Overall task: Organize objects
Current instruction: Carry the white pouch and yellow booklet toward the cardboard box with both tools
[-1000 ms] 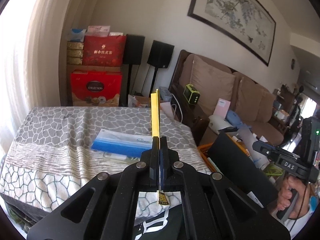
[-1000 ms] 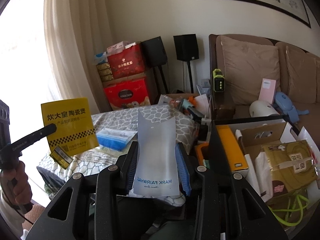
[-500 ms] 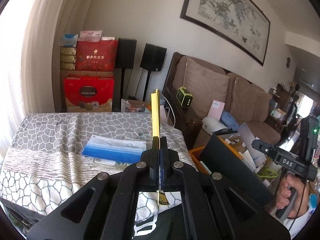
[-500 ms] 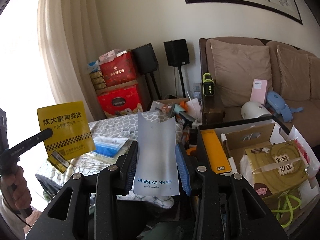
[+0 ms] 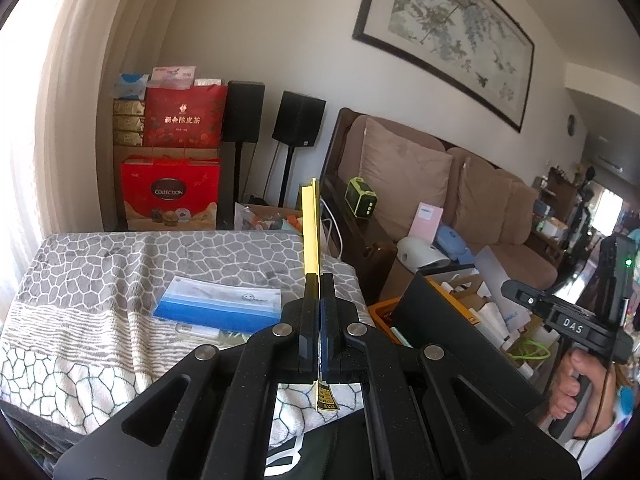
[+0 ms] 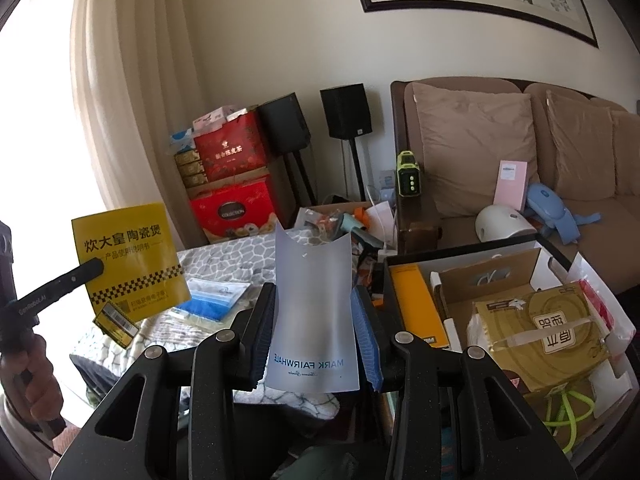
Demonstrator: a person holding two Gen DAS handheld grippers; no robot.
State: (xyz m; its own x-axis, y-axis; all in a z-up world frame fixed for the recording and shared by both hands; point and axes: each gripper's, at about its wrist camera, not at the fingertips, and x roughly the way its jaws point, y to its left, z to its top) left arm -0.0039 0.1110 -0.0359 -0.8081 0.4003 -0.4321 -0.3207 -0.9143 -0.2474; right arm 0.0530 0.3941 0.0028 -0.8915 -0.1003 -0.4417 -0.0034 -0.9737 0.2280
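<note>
I'm holding the yellow booklet (image 6: pixel 130 258) upright, pinched in the left gripper (image 5: pixel 319 280) fingers; right gripper (image 6: pixel 314 308) fingers are squeezing a frosted pouch (image 6: pixel 314 312). The open cardboard box (image 6: pixel 472 276) is lying just right of the pouch, right hand nearer.

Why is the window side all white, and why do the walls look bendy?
In the right wrist view, daylight through the curtain washes the left edge out white. In both views the fisheye lens bends straight lines, like the picture frame, and darkens the corners.
</note>
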